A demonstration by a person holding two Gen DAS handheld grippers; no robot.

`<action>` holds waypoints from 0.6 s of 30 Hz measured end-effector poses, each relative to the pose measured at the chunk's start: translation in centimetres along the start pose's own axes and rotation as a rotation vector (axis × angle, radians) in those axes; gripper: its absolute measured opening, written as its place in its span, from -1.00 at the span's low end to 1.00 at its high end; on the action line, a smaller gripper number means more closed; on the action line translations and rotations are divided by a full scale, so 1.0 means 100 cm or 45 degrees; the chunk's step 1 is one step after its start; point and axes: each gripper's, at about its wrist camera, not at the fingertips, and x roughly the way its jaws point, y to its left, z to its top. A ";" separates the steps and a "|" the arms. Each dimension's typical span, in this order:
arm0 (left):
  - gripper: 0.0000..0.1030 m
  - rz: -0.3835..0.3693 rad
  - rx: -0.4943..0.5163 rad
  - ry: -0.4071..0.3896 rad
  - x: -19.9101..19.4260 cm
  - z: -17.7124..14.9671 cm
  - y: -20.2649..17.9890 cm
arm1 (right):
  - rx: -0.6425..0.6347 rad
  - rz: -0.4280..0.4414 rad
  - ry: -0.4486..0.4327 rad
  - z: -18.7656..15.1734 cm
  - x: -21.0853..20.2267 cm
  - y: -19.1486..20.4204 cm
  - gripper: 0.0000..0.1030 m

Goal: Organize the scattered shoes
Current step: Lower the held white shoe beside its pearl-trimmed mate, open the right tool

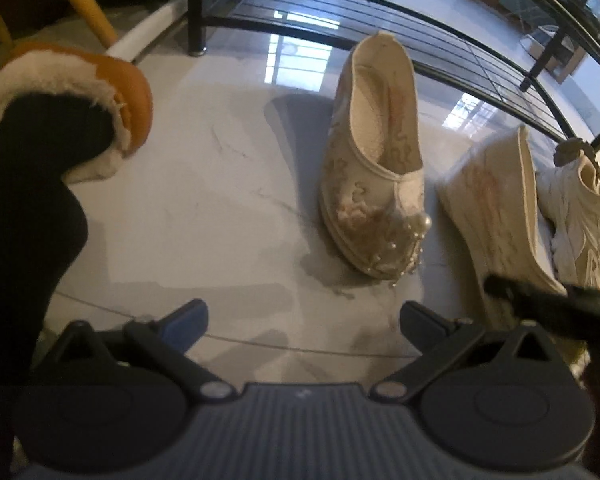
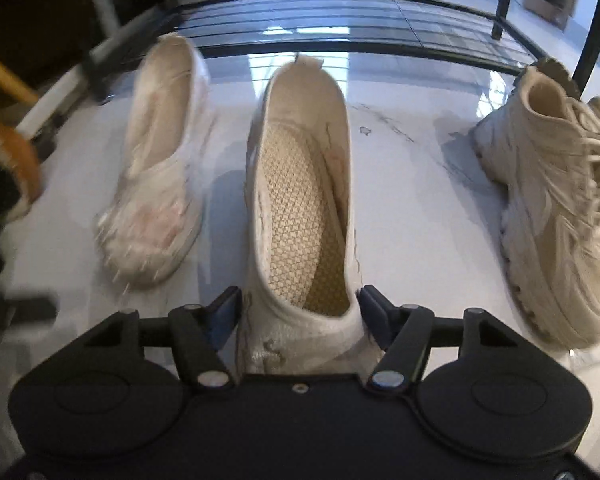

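My right gripper (image 2: pixel 298 312) is shut on the toe end of a cream embroidered slip-on shoe (image 2: pixel 300 200), which points away toward the rack; in the left wrist view this shoe (image 1: pixel 496 208) is tilted on its side. Its mate (image 1: pixel 374 172), with pearl beads on the toe, stands on the floor, left of the held shoe in the right wrist view (image 2: pixel 160 184). My left gripper (image 1: pixel 304 320) is open and empty, low over the floor in front of the mate.
A cream chunky laced sneaker (image 2: pixel 556 216) stands at the right, also in the left wrist view (image 1: pixel 580 216). A brown fur-lined slipper (image 1: pixel 72 100) is on a person's foot at left. A black wire shoe rack (image 1: pixel 380 28) spans the back. The floor is white marble tile.
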 end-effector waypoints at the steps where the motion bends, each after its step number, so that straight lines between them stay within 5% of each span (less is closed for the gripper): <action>1: 0.98 0.006 -0.011 -0.001 0.000 0.000 0.002 | -0.012 -0.019 -0.007 0.006 0.008 0.003 0.27; 13: 0.98 0.016 -0.152 0.030 0.003 0.004 0.019 | 0.013 -0.081 -0.044 0.066 0.070 0.021 0.27; 16: 0.99 0.015 -0.172 0.038 0.004 0.004 0.021 | 0.103 -0.006 -0.019 0.079 0.074 0.021 0.57; 18: 0.98 0.022 -0.184 0.033 0.004 0.005 0.023 | 0.131 0.025 -0.020 0.082 0.068 0.019 0.58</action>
